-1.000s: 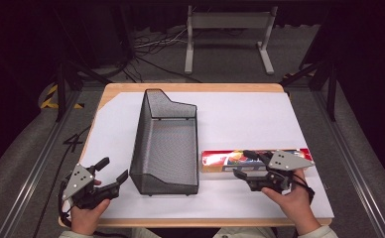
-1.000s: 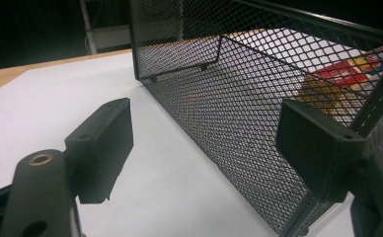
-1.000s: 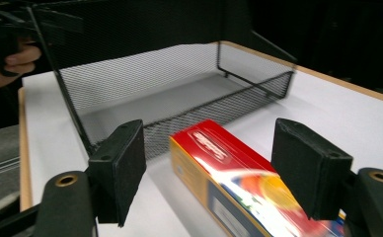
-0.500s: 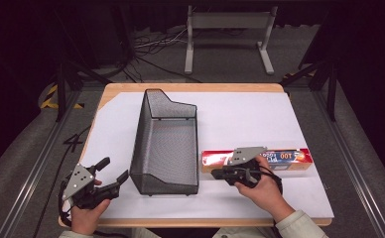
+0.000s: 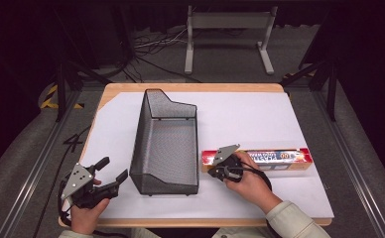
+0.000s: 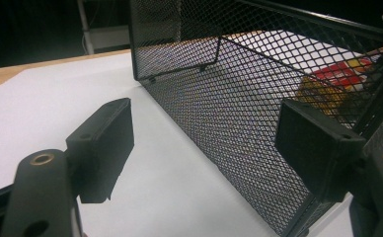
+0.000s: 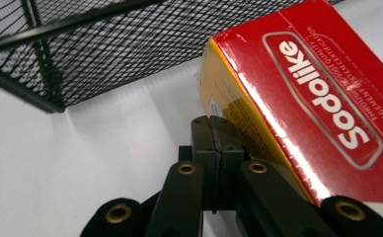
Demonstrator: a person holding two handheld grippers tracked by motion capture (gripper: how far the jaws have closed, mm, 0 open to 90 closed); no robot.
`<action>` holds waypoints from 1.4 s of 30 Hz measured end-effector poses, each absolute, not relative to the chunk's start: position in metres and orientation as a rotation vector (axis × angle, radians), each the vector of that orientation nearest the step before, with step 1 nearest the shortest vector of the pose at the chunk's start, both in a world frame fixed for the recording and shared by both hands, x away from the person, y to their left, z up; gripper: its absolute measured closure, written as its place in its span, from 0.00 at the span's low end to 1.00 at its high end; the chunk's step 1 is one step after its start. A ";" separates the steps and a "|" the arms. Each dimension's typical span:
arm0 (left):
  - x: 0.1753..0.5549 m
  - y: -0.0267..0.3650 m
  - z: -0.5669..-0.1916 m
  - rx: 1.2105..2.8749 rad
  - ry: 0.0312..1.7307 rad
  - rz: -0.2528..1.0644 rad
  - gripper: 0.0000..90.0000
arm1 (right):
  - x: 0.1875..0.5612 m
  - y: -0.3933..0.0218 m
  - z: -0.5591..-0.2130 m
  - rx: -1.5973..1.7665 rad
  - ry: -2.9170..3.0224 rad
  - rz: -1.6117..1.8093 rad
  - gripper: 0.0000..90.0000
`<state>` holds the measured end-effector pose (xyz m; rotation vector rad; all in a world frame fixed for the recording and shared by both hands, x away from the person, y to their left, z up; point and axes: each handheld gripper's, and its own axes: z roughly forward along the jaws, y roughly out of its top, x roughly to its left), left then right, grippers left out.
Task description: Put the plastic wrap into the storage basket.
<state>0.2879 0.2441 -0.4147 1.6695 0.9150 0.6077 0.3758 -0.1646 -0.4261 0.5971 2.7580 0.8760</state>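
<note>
Lettering: the long red box (image 7: 318, 89) reads "Sodolike" in white on its red face; in the high view the numerals "100" show near its far end.
Box: it lies lengthwise on the white tabletop (image 5: 260, 119), just right of the black mesh basket (image 5: 168, 144).
Your right tool (image 5: 214, 172): its jaws have just closed, pressed together with nothing between them, tips at the box's near yellow side by the basket end.
Your left tool (image 5: 112, 172): jaws spread apart, empty, pointing at the basket's near corner.
Hands: your right forearm reaches in diagonally; your left hand sits at the tabletop's near left corner.
</note>
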 end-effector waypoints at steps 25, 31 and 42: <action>0.289 0.248 -0.417 1.668 0.925 0.589 0.26 | 0.473 -0.182 -0.407 0.863 2.550 0.708 1.00; 0.289 0.247 -0.417 1.673 0.924 0.590 0.26 | 0.456 -0.204 -0.389 0.866 2.563 0.851 1.00; 0.292 0.242 -0.418 1.689 0.921 0.585 0.26 | 0.456 -0.325 -0.373 1.120 2.412 0.842 1.00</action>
